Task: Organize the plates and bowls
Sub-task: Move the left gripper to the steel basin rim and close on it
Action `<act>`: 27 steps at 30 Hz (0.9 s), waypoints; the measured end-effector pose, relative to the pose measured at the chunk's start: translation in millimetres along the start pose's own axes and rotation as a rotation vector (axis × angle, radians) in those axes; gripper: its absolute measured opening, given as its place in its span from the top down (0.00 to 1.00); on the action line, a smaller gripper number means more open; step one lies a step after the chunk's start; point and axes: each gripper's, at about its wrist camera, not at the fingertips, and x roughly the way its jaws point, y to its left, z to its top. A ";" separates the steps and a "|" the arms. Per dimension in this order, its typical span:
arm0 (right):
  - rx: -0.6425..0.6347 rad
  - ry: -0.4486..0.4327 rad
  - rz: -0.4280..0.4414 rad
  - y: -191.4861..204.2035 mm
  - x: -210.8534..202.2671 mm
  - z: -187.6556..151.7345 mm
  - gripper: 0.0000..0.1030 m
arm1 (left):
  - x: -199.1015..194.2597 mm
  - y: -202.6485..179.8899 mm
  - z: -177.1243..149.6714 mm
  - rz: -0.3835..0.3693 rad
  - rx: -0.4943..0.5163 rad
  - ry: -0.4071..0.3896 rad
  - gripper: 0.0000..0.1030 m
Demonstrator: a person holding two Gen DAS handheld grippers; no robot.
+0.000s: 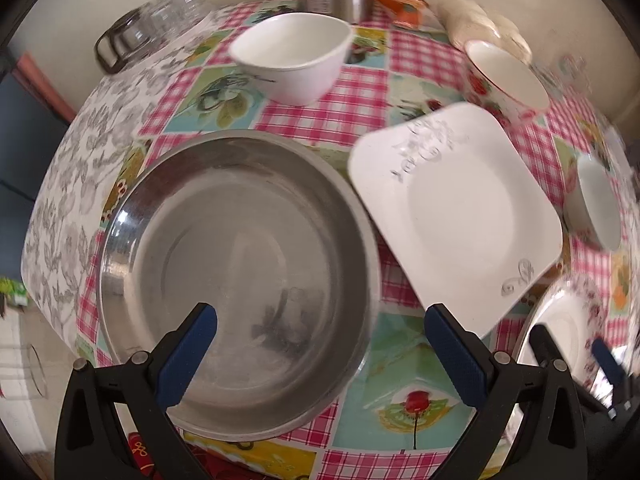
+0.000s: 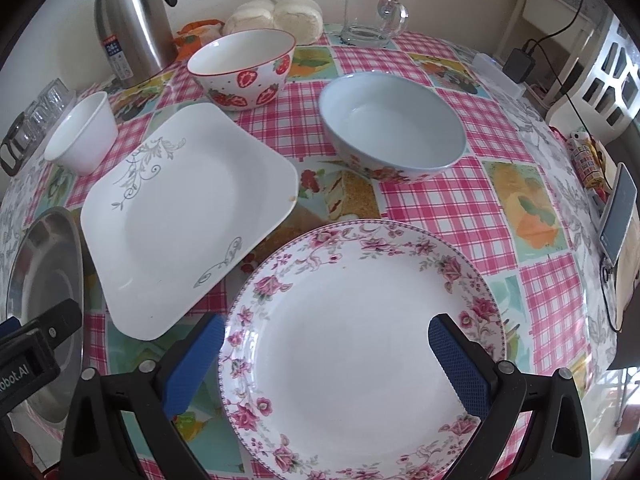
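Fingers: both pairs are held wide apart, nothing clamped; left gripper (image 1: 320, 352) is hung over the steel dish, right gripper (image 2: 326, 360) over the floral plate.
Steel dish (image 1: 240, 264): round, brushed metal, set at 9 o'clock.
Square plate (image 2: 188, 216): glossy white, grey scrollwork, at 11 o'clock.
Floral plate (image 2: 360, 352): round china, at 6 o'clock, likely the stack base.
Bowls: small white bowl (image 2: 82, 134), strawberry bowl (image 2: 244, 68) and blue bowl (image 2: 394, 126) are spread apart from 10 to 1 o'clock, unnested; possibly china.
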 end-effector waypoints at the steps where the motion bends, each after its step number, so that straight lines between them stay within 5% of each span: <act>1: -0.004 0.000 0.006 2.9 0.5 -0.3 0.00 | 0.0 9.0 2.3 0.002 -0.042 -0.001 0.00; 13: -0.083 -0.039 0.196 54.7 -4.6 -5.0 0.00 | -0.9 120.8 8.7 0.080 -0.474 -0.097 0.00; 17: -0.106 -0.071 0.262 74.1 -9.6 -6.5 0.00 | 1.6 135.6 9.5 0.087 -0.488 -0.129 0.00; 24: -0.132 -0.052 0.369 100.9 -8.3 -10.0 0.00 | 16.0 143.3 13.4 0.002 -0.460 -0.057 0.00; 27: -0.146 -0.046 0.384 110.5 -6.5 -11.9 0.00 | 14.0 148.4 13.4 0.027 -0.459 -0.065 0.00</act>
